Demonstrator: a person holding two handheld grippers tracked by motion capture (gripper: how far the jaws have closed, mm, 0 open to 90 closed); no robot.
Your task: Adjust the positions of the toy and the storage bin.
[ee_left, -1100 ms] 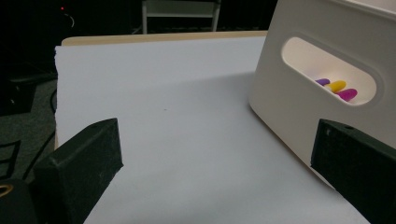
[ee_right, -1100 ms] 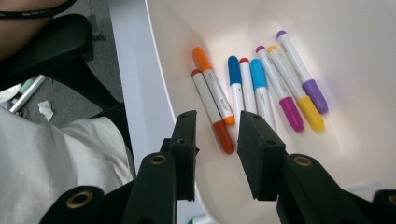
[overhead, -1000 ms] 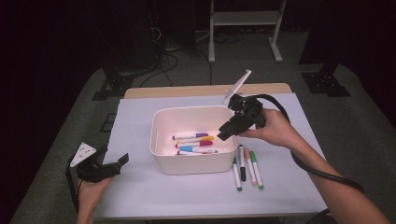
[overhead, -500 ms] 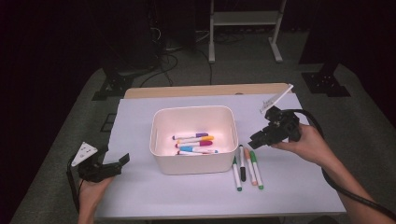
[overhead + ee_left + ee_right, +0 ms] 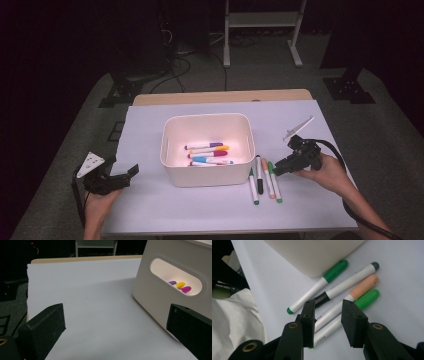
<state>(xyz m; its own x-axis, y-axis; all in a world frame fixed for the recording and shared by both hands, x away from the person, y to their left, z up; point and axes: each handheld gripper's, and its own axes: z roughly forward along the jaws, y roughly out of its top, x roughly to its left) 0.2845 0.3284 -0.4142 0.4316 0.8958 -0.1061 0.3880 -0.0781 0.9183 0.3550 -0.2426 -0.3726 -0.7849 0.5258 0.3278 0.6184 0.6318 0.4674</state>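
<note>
Four markers lie side by side on the white table cover point(image 5: 150, 125), just right of the front corner of the white bin point(image 5: 207, 175): a dark-green-capped marker point(image 5: 253, 186) nearest the bin, then a black marker with a grey end point(image 5: 259, 175), a peach-capped marker point(image 5: 267, 178) and a bright-green-capped marker point(image 5: 274, 181). The right gripper point(image 5: 277, 170) sits low just beside them. A second ago it was up over the bin's far right corner; it has since swung out to the right and come down to the markers. Its jaws have just been opening and stand partly apart, gripping nothing; in the right gripper view they straddle the white barrels of the peach-capped marker point(image 5: 352, 298) and bright-green-capped marker point(image 5: 359, 302) from above, and contact cannot be made out. The left gripper point(image 5: 120, 175), jaws wide apart and empty, has kept its place near the table's front left corner.

Inside the bin lie more markers point(image 5: 207, 152), as before; their caps blur together in the high view, and through the bin's handle slot only purple, yellow and magenta caps point(image 5: 180, 286) show. The bin's wall hides the tip of the dark-green-capped marker point(image 5: 329, 273) in the right gripper view, and the jaws cover the lower barrels.
</note>
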